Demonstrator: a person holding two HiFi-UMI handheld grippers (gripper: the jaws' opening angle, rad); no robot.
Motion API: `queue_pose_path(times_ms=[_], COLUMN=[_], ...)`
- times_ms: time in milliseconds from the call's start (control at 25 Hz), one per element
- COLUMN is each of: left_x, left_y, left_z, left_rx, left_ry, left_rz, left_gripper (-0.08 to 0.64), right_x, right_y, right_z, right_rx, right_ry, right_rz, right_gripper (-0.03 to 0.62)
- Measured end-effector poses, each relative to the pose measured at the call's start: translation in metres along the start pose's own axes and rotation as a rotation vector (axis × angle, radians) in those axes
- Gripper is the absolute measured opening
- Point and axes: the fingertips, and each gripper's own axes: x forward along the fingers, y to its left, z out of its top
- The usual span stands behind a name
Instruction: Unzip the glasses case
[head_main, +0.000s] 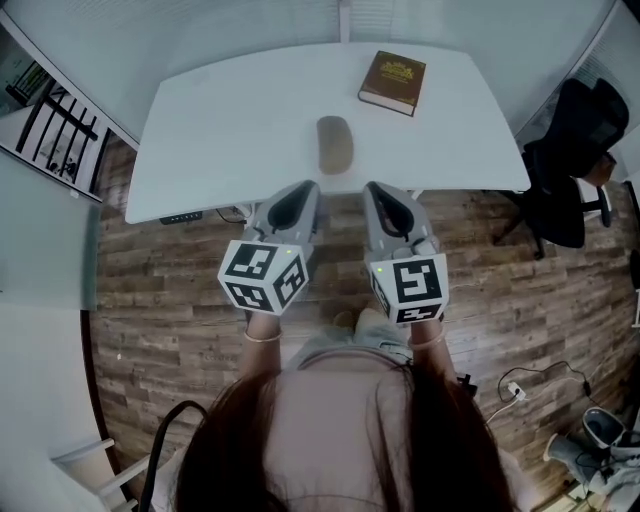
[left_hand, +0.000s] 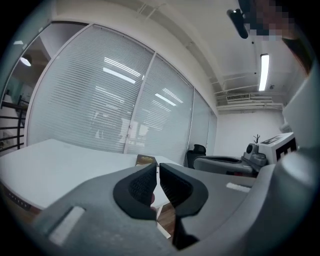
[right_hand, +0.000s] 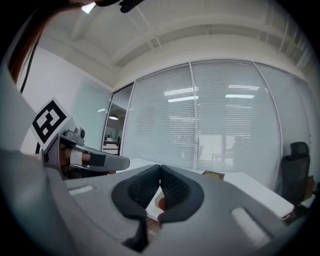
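In the head view the glasses case (head_main: 335, 144), an oval tan pouch, lies flat near the middle of the white table (head_main: 220, 130). Both grippers hover side by side at the table's front edge, just short of the case. My left gripper (head_main: 303, 190) points at the case's left side and is shut, with nothing held (left_hand: 157, 167). My right gripper (head_main: 380, 190) points at its right side, jaws also together and empty (right_hand: 160, 167). A small reddish patch (right_hand: 159, 202), perhaps the case, shows below the right jaws.
A brown book (head_main: 392, 82) lies at the table's far right, also seen as the book (left_hand: 146, 160) ahead of the left jaws. A black office chair (head_main: 565, 160) stands right of the table. A black railing (head_main: 55, 130) is at left. Cables and a power strip (head_main: 515, 390) lie on the wood floor.
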Motion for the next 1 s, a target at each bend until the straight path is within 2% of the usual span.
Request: queue_pose_path(times_ms=[360, 680, 800, 880, 1000], left_x=[0.039, 0.073, 0.085, 0.095, 0.105], left_y=[0.026, 0.05, 0.056, 0.062, 0.069], left_z=[-0.005, -0.004, -0.007, -0.009, -0.013], left_rx=[-0.041, -0.052, -0.064, -0.072, -0.079], left_ry=[0.023, 0.042, 0.057, 0.067, 0.079], left_rz=[0.019, 0.049, 0.056, 0.064, 0.078], left_gripper=[0.006, 0.006, 0.028, 0.067, 0.067], right_x=[0.033, 0.074, 0.086, 0.095, 0.104], right_y=[-0.028, -0.046, -0.054, -0.063, -0.073], right_z=[-0.015, -0.016, -0.018, -0.019, -0.019], right_rx=[-0.005, -0.003, 0.001, 0.003, 0.005], right_ry=[0.039, 0.035, 0.034, 0.034, 0.032], right_rz=[-0.015, 0.021, 0.034, 0.038, 0.04], right_gripper=[0.003, 0.003, 0.003, 0.003, 0.003])
